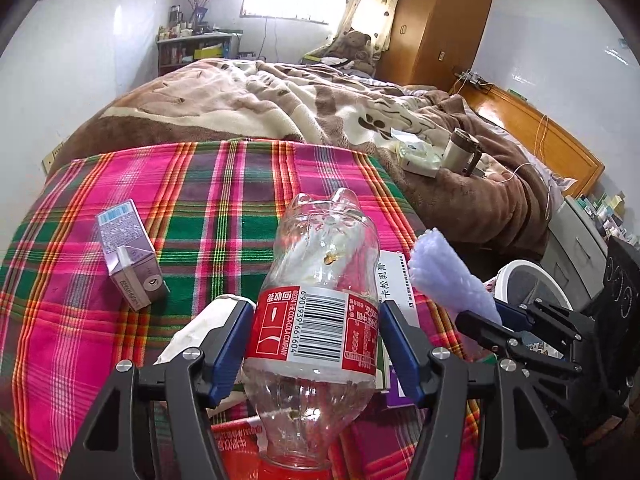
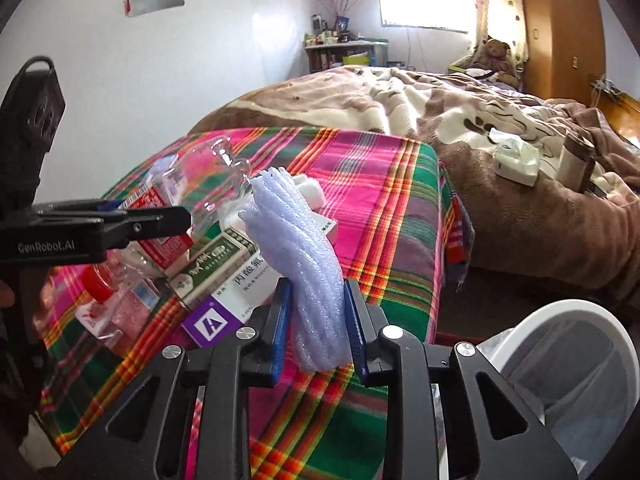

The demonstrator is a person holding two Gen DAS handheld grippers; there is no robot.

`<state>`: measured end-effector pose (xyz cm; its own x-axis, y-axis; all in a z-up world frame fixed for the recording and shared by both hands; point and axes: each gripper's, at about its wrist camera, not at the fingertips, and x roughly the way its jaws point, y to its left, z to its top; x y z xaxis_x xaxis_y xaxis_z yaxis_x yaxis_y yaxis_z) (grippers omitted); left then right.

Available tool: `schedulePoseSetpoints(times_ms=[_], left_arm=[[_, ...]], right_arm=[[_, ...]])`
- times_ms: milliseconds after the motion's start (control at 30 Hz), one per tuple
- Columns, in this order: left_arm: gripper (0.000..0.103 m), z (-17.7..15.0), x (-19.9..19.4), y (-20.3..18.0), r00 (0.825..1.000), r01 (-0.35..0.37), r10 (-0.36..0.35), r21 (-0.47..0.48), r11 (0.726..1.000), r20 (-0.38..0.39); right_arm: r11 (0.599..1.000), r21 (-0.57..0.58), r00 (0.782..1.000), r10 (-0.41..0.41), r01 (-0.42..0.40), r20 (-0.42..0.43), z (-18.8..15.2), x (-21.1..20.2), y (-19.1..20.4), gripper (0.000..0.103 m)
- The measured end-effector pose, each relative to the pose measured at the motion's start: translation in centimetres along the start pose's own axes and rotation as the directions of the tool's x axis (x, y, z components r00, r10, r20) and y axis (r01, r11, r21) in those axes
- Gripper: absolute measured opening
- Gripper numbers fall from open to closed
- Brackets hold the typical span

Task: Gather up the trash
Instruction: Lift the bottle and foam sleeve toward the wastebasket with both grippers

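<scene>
My left gripper is shut on an empty clear cola bottle with a red label, its blue pads pressing the label from both sides above the plaid cloth. The bottle's neck points back toward the camera. My right gripper is shut on a bundle of pale lavender foam netting that stands up between its blue pads. In the left wrist view that foam shows at the right edge of the cloth. Still on the cloth lie a purple carton, medicine boxes, a second bottle with a red cap and crumpled white paper.
A white bin with a clear liner stands on the floor beside the cloth's right edge. Beyond is a bed under a brown blanket, with a tissue pack and a steel mug on it. A wooden wardrobe stands at the back.
</scene>
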<state>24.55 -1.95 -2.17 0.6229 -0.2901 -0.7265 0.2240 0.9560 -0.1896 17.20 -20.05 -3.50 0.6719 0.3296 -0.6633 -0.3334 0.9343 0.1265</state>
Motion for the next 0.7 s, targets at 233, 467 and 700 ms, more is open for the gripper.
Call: schedulePoseSetpoints(times_ms=[233,467,700], left_arm=[[0.065,-0.6,-1.9,-0.6,1.000,0.007,-0.007,-0.004,1.000,0.028],[0.065,-1.2,-4.0,-1.7,0.998,0.020,-0.021,0.018,1.000,0.060],[0.065,-1.9,-6.3,-4.1,0.994,0.032,-0.038,0.063,0.998,0.105]], right_arm=[[1.000,0.029,0.999,0.001,-0.002,0.034,-0.1,-1.1,0.1,0.027],[0.996,0.094,0.997,-0.016,0.008,0.080,-0.1,-2.9,-0.2,0.027],[0.990,0.137,0.990,-0.044,0.026,0.131,-0.7,-5.4,-0.7,0.027]])
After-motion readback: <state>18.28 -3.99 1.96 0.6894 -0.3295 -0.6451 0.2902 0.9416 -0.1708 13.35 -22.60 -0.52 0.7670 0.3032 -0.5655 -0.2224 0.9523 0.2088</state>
